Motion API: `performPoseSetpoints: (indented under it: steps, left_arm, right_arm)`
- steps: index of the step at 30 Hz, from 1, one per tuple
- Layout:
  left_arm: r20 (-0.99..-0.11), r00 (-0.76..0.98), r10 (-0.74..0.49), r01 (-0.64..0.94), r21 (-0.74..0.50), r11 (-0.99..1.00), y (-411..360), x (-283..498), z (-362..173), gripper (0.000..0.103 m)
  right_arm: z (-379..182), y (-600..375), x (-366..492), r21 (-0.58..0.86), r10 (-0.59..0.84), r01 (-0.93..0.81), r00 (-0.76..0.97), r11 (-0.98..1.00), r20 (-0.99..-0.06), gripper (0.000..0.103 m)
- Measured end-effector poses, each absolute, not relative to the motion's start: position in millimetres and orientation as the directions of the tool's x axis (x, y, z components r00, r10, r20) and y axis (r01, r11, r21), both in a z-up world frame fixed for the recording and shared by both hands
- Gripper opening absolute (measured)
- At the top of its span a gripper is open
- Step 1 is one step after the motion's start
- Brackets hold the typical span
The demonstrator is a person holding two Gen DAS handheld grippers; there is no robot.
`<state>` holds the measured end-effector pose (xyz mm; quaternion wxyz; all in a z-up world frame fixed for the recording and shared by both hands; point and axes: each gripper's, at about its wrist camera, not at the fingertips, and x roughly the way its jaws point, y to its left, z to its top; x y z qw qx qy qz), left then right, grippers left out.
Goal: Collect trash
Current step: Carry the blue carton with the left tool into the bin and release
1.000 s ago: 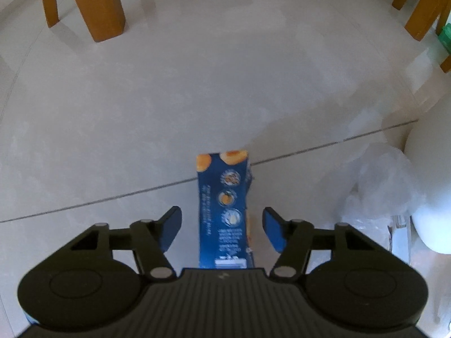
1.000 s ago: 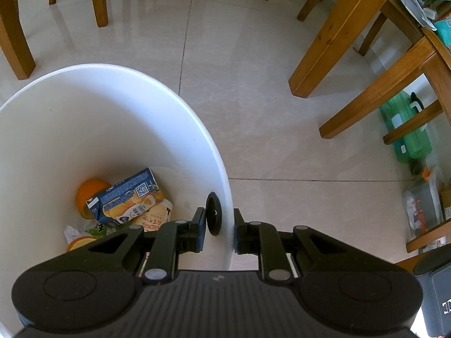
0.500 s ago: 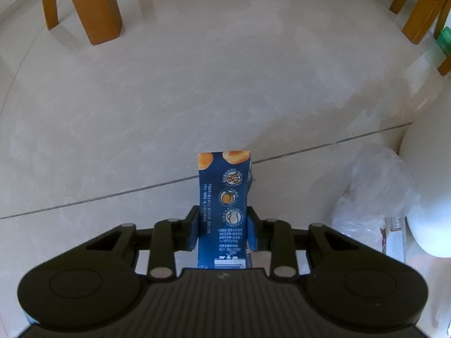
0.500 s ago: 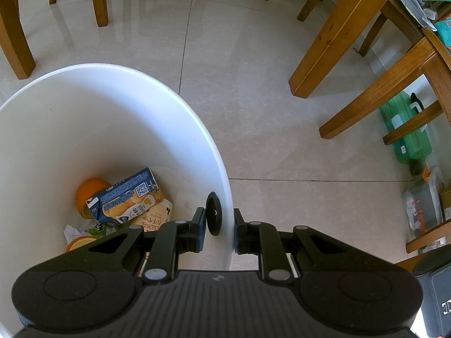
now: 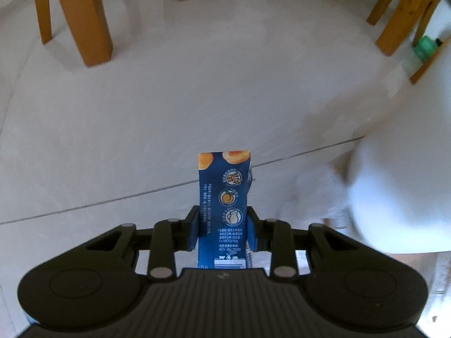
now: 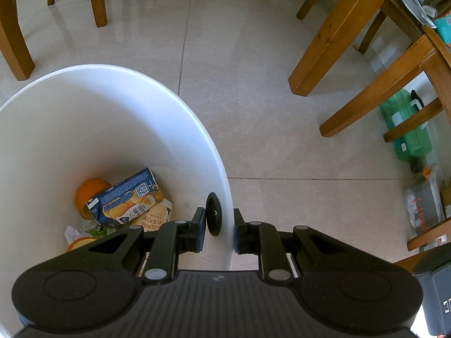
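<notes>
Left wrist view: the left gripper (image 5: 224, 232) is clamped on a slim blue carton (image 5: 224, 205), held upright between the blue pads. White small print too fine to be read, a barcode near the bottom, round icons of cubes, a peach and a jug, and orange fruit at the top are printed on it. Beyond it lies glossy pale tile floor (image 5: 169, 98), crossed by a dark grout line; a blurred white shape is seen at right.

In the right wrist view, the right gripper (image 6: 218, 232) is closed narrowly on the thin rim of a smooth white plastic bin (image 6: 112, 118). Inside are seen a second blue carton (image 6: 126, 200) bearing a QR code, an orange (image 6: 90, 190) and printed wrappers. Wooden chair legs (image 6: 335, 31) stand farther off.
</notes>
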<state>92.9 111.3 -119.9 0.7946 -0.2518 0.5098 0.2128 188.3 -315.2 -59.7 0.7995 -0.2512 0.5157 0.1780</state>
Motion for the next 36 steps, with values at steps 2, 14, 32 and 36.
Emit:
performPoseSetpoints:
  steps: [2,14,32,36]
  left_arm:
    - [-0.907,0.415,0.072,-0.589,-0.207,0.781,109,93,-98,0.031]
    - [-0.784,0.62,0.003,-0.405,-0.317,0.857,73,131,87,0.031]
    - [-0.719,0.695,-0.032,-0.258,-0.29,0.922,10,172,120,0.083]
    - [-0.739,0.674,-0.005,-0.311,-0.29,0.905,20,160,105,0.084]
  right_arm:
    - [-60,-315,189,-0.216,0.025,-0.541,0.402,0.813,-0.915,0.022]
    - [-59,-318,194,-0.192,0.034,-0.528,0.388,0.827,-0.921,0.021]
    - [-61,-319,195,-0.187,0.042,-0.535,0.386,0.824,-0.922,0.021]
    - [-62,-319,194,-0.188,0.04,-0.533,0.387,0.825,-0.921,0.021]
